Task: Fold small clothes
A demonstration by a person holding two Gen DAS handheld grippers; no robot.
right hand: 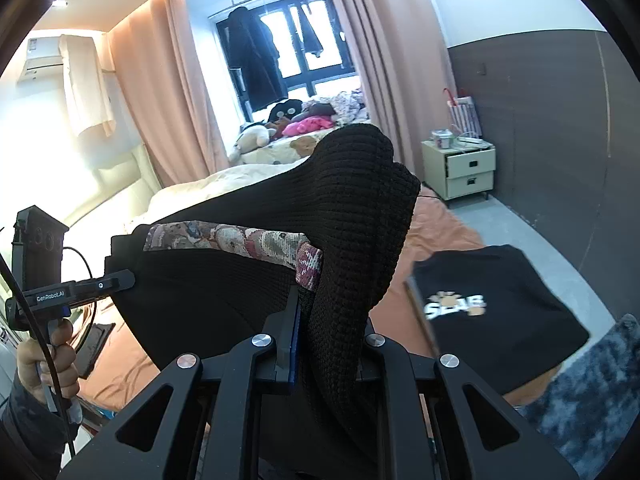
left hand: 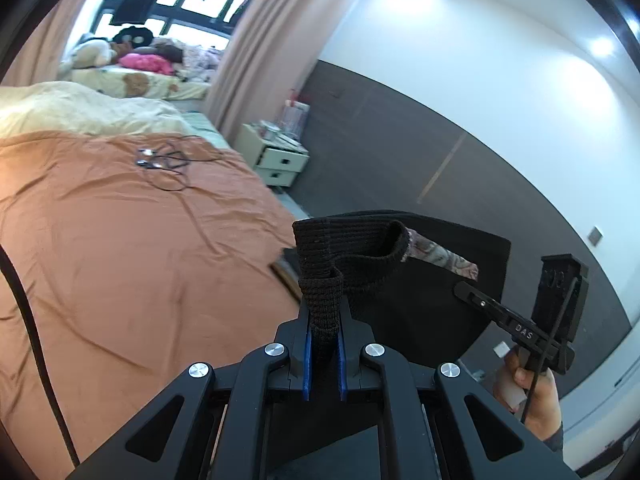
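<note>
A black knit garment (left hand: 420,308) with a flowered trim strip (left hand: 440,256) hangs stretched in the air between both grippers, above the orange bed sheet (left hand: 120,260). My left gripper (left hand: 325,320) is shut on a bunched corner of it. In the same view the right gripper (left hand: 464,290) bites the garment's other edge, with a hand (left hand: 532,384) on its handle. In the right wrist view my right gripper (right hand: 328,320) is shut on the knit garment (right hand: 240,292), whose fabric drapes over and hides its right finger. The left gripper (right hand: 124,279) grips the far edge at left.
A folded black T-shirt with a logo (right hand: 492,308) lies on the bed at right, beside a blue-grey fuzzy fabric (right hand: 592,392). Tangled cables (left hand: 164,160) lie farther up the sheet. A cream nightstand (right hand: 460,168) stands by the dark wall, past the bed's end.
</note>
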